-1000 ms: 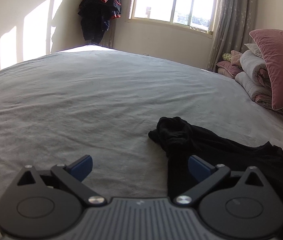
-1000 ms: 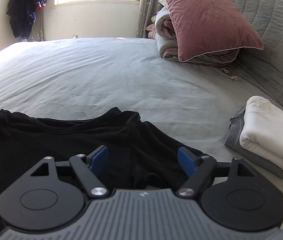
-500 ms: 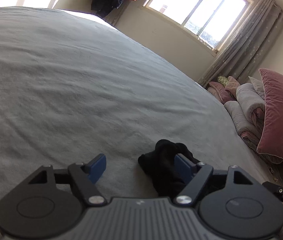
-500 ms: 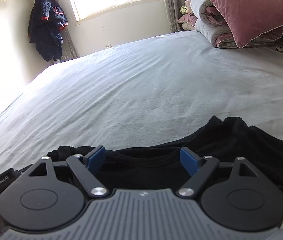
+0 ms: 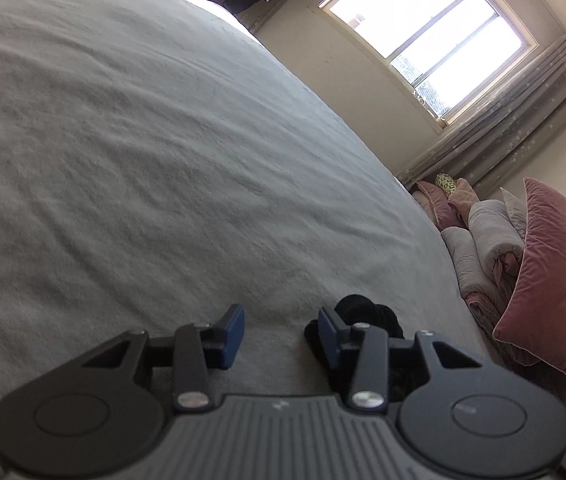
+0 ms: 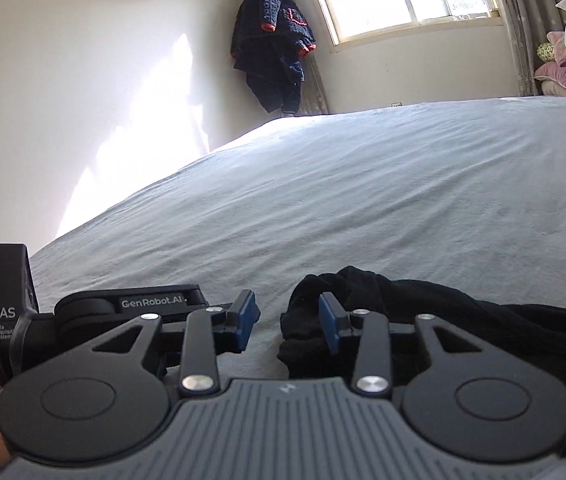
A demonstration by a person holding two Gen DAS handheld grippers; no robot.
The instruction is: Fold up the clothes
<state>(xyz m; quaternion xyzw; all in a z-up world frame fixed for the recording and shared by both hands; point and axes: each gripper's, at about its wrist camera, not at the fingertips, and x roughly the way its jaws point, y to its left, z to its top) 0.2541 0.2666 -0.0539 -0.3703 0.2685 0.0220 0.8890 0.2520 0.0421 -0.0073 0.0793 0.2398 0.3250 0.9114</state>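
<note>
Both jaws just closing, still part-open: left hand-held gripper (image 5: 279,330) and right hand-held gripper (image 6: 287,322) straddle the black garment's (image 6: 463,312) bunched edge ungripped; bed (image 6: 363,184) beyond lies bare.

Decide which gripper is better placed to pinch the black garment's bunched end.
Probably right. Both have just been closing; the right gripper straddles an edge of the black garment; the left gripper mostly bare bedsheet.
</note>
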